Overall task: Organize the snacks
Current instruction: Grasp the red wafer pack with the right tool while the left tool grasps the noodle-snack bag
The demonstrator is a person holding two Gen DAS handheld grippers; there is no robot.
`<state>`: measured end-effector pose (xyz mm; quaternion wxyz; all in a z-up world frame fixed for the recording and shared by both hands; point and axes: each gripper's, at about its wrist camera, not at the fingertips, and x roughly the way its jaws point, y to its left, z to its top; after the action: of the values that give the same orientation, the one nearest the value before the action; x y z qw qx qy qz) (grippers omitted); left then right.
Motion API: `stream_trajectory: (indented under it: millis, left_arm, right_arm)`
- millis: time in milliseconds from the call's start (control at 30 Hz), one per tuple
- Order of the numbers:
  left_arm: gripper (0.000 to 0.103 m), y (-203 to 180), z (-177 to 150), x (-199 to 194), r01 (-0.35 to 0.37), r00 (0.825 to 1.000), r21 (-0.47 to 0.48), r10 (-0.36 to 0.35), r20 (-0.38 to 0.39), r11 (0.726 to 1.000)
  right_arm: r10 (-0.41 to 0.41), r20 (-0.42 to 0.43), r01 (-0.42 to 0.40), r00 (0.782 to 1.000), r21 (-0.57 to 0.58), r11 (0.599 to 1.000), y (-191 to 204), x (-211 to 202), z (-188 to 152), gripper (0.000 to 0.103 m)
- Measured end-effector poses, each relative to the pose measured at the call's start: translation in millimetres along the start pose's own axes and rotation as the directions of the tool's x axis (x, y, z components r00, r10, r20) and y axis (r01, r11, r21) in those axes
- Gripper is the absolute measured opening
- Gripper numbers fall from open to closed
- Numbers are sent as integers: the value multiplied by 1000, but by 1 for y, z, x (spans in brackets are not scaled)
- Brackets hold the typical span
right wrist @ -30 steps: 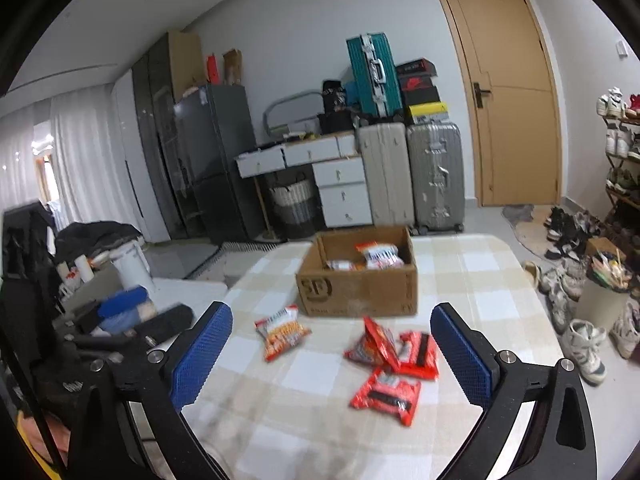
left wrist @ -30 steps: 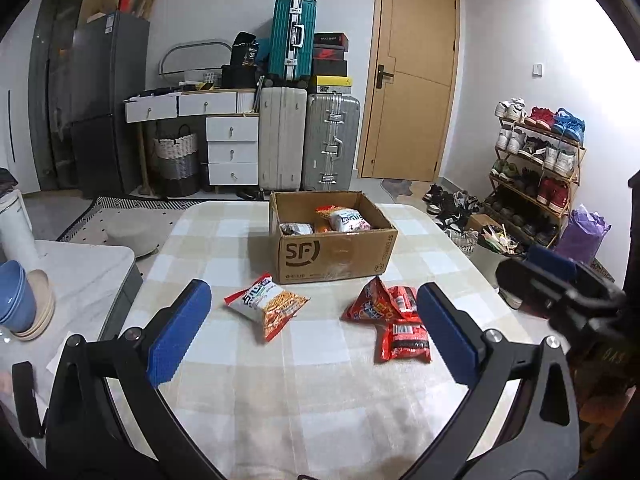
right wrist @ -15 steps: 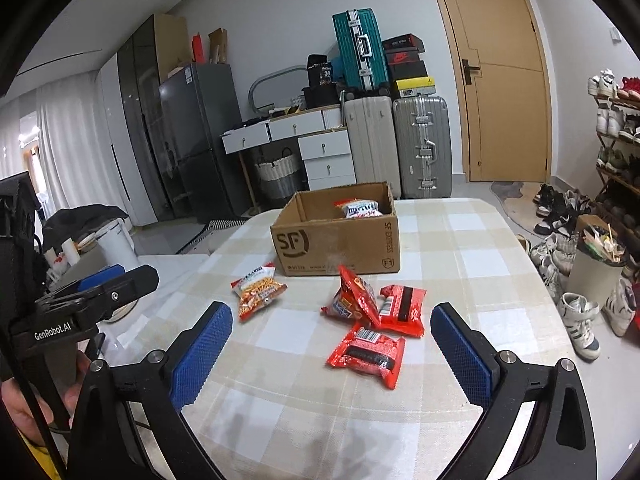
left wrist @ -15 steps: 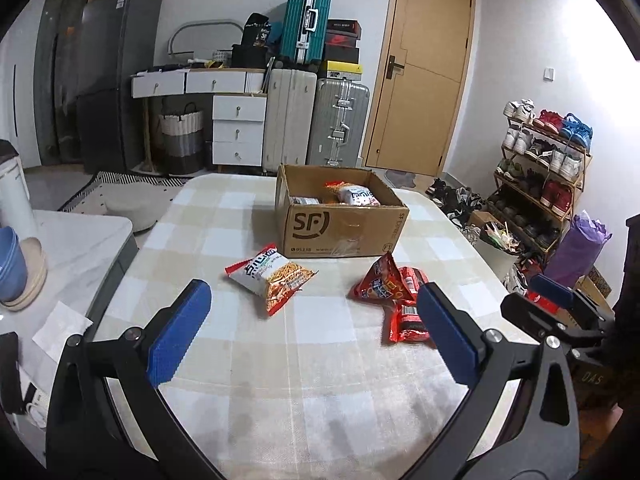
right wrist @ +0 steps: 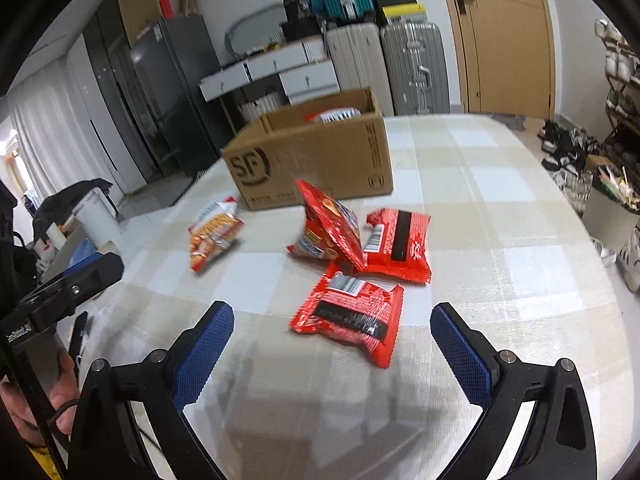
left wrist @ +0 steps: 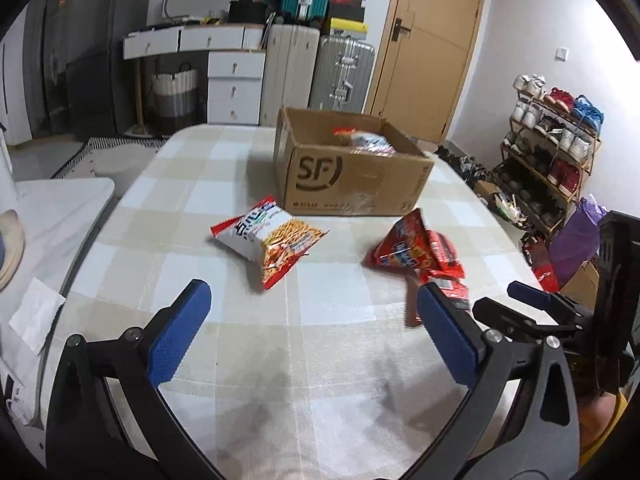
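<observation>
Now both grippers hover wide and empty; the right gripper (right wrist: 332, 344) frames a flat red foil snack packet (right wrist: 348, 314) on the checked counter (right wrist: 500, 240) — slippery foil could skid away from closing fingers.

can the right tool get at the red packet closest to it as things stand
Probably yes. The right tool is open, and the nearest red packet lies flat on the table just ahead of its fingers, with nothing between. The tilted chip bag behind it touches only its far edge.
</observation>
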<state>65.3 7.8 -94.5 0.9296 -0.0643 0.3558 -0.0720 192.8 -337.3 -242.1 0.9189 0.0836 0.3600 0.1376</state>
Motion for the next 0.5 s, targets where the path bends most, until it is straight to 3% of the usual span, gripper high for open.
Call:
stream_trajectory:
  millis: [100, 200, 300, 500]
  left_arm:
    - [103, 8, 0, 18, -14, 999, -19, 13, -30, 1000]
    - [103, 19, 4, 36, -26, 998, -43, 23, -58, 999]
    - [103, 30, 9, 50, -51, 996, -62, 47, -73, 997]
    - [103, 48, 14, 78, -81, 990, -95, 69, -124, 992]
  right_arm:
    - [-13, -58, 14, 998, 7, 1000, -5, 23, 3, 95]
    - [-16, -145, 18, 989, 10, 1000, -9, 49, 5, 72]
    - [-31, -192, 32, 981, 4, 999, -9, 65, 4, 71]
    - [-50, -186, 41, 981, -53, 998, -2, 76, 7, 61]
